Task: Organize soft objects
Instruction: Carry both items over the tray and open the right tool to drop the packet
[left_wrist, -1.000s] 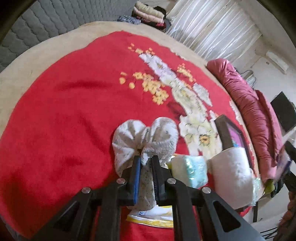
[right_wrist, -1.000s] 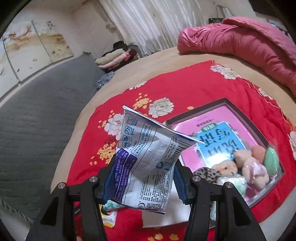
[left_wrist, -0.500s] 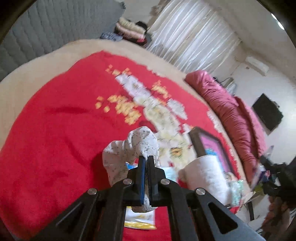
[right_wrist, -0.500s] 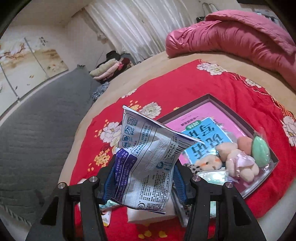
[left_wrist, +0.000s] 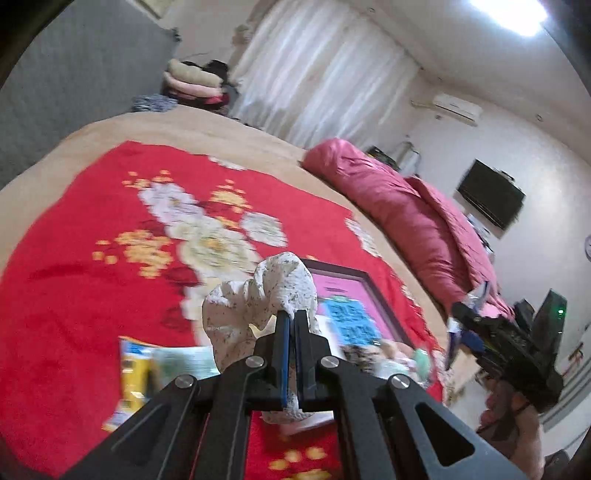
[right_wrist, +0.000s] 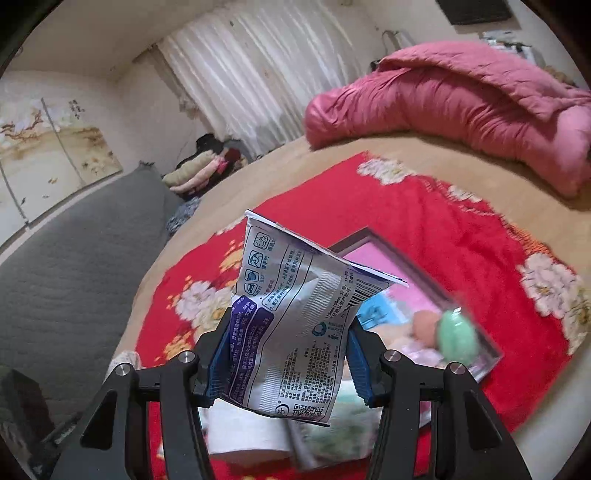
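- Two grippers were seen loaded at once above the red flowered blanket (left_wrist: 66, 295) on the bed.
- The left gripper (left_wrist: 290, 325) was clamped tight on a speckled white cloth (left_wrist: 258, 302), its jaws pressed almost together with the fabric bunched above them and hanging clear of the blanket.
- The right gripper (right_wrist: 286, 343) was closed on a crinkly printed packet (right_wrist: 291, 332), jaws held partly apart by its width, the packet upright and off the bed.
- A clear-fronted tray (right_wrist: 424, 280) with a pink sheet inside was seen just beyond both loads, small soft toys (right_wrist: 447, 332) gathered at its near end.
- Judged from this, the step in hand was carrying the cloth across to the tray.
- The pinch should be kept firm, since limp cloth can slide out of narrow jaws.
- The cloth would best be lowered onto a free part of the tray before release, not dropped from height.
- The two grippers should be kept apart, so the packet was not knocked.
- Blur hid the items lying nearest the camera.
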